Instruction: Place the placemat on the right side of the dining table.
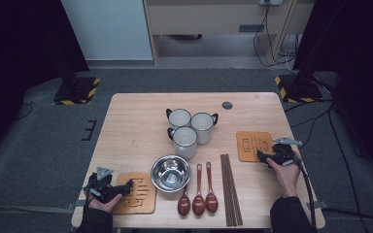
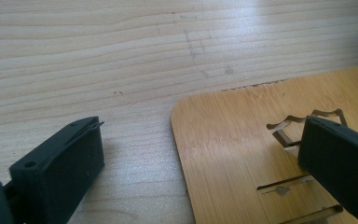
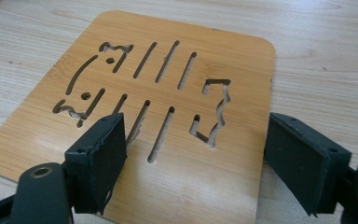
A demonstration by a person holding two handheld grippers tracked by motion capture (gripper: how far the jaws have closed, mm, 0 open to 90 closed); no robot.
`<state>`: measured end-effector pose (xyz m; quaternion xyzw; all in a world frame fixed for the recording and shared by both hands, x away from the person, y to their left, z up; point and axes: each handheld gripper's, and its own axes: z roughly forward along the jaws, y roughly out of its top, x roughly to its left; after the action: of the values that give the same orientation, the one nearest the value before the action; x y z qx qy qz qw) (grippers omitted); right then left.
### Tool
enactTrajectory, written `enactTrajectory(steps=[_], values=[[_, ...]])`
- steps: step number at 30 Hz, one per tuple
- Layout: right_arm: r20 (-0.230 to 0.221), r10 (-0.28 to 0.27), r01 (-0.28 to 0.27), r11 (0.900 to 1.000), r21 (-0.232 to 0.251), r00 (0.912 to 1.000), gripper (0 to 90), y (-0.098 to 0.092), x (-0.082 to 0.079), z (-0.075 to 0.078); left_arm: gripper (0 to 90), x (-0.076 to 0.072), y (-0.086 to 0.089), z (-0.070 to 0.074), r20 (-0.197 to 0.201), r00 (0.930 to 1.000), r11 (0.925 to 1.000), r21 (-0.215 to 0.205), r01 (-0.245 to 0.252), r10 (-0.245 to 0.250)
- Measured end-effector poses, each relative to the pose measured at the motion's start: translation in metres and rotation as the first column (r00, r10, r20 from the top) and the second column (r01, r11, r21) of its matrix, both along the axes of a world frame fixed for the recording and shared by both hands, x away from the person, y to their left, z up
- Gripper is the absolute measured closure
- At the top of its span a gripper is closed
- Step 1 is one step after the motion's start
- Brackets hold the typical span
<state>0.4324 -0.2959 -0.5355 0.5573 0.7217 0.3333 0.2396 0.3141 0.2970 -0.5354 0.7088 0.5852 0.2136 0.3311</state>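
Observation:
Two slotted bamboo trivets lie on the wooden table [image 1: 136, 126]. The left trivet [image 1: 138, 196] sits at the front left corner. My left gripper [image 1: 127, 186] rests at its left edge, pointing right. In the left gripper view the jaws of this gripper [image 2: 196, 158] stand open, one over bare wood and one over the trivet [image 2: 233, 140]. The right trivet [image 1: 252, 145] lies at the right side. My right gripper [image 1: 261, 155] points left onto its near edge. In the right gripper view that gripper [image 3: 196, 154] is open, its jaws straddling the near corner of the trivet [image 3: 242, 65] with nothing gripped.
Three white mugs [image 1: 193, 127] cluster at the table's middle. In front of them stands a steel bowl [image 1: 170, 173]. Three brown spoons [image 1: 198, 194] and a set of dark chopsticks [image 1: 230, 189] lie to its right near the front edge.

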Motion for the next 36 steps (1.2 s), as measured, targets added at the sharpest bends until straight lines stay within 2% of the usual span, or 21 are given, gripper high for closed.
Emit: enactTrajectory(steps=[14,18,21,29,34,36], values=[[-0.001,0.002,-0.002,1.0,0.002,1.0,21.2,-0.001,-0.001,0.001,0.0,0.0,0.0,0.0,0.0,1.0,1.0,0.0,0.0,0.0],[0.022,0.008,-0.008,1.0,0.022,0.9997,23.9,-0.001,-0.002,0.003,0.0,0.0,0.0,0.0,0.0,1.0,1.0,0.0,0.0,0.0],[0.012,0.019,-0.02,0.999,0.027,0.9997,25.4,-0.001,-0.001,0.003,0.0,0.0,0.0,0.0,0.0,1.0,1.0,0.0,0.0,0.0],[0.019,0.025,-0.026,0.998,0.053,0.9995,28.2,-0.002,-0.002,0.005,0.0,0.0,0.0,0.0,0.0,1.0,1.0,0.0,0.0,0.0],[0.038,0.014,-0.016,0.997,0.074,0.9992,28.3,-0.002,-0.004,0.01,0.0,0.0,0.0,0.0,0.0,1.0,1.0,0.0,0.0,0.0],[0.06,0.02,-0.025,0.995,0.095,0.998,25.5,-0.002,-0.006,0.015,0.0,0.0,0.0,0.0,0.0,1.0,1.0,0.0,0.0,0.0]])
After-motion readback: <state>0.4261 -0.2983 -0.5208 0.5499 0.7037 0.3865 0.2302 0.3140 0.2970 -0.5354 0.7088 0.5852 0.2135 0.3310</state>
